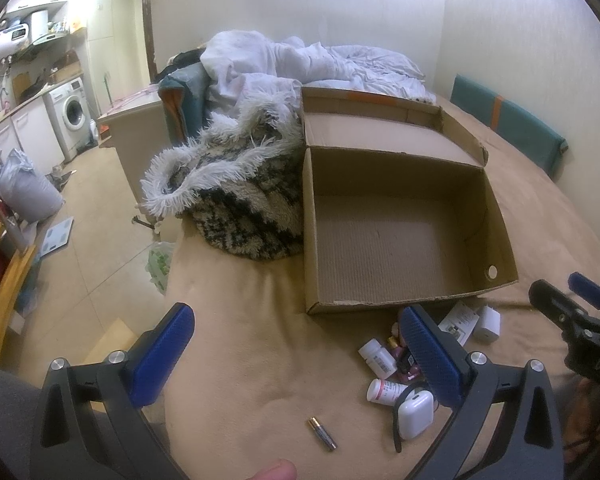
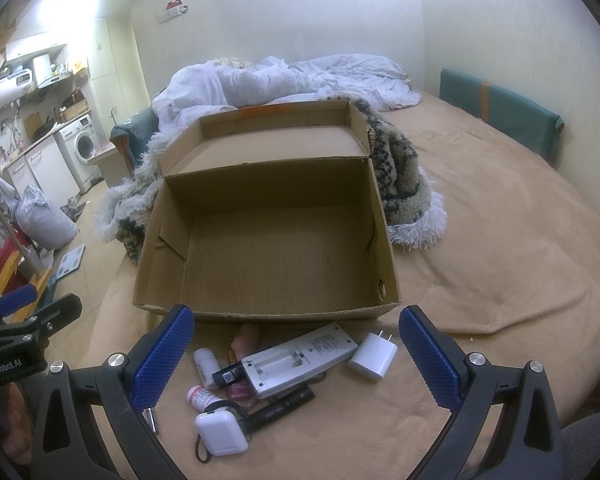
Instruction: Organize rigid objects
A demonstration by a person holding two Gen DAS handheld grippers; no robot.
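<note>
- Open cardboard box (image 2: 268, 240) sits on the bed (image 2: 500, 240), lid flap up at the back, nothing inside; likely the destination, set right behind the items for short carries.
- Small rigid items lie bunched on the tan blanket just in front of the box's near wall.
- Pile contents: white remote (image 2: 300, 360) back side up, battery bay uncovered and empty; white charger plug (image 2: 373, 356) just beside it on the right; white earbud case (image 2: 221, 433) nearest the camera; black pen-like stick (image 2: 284, 399), maybe a marker, blurred.
- Two white pill bottles (image 1: 385, 391) on their sides; pink things under the remote, unclear what.
- Loose AA battery (image 1: 322, 433) lies apart, left of the pile.
- Left hand-held gripper (image 1: 296, 364): fingers wide apart, holding nothing, over the battery side.
- Right hand-held gripper (image 2: 296, 364): fingers wide apart, holding nothing, hovering over the pile; probably lined up for a first pick.
- Nothing boxed yet.
</note>
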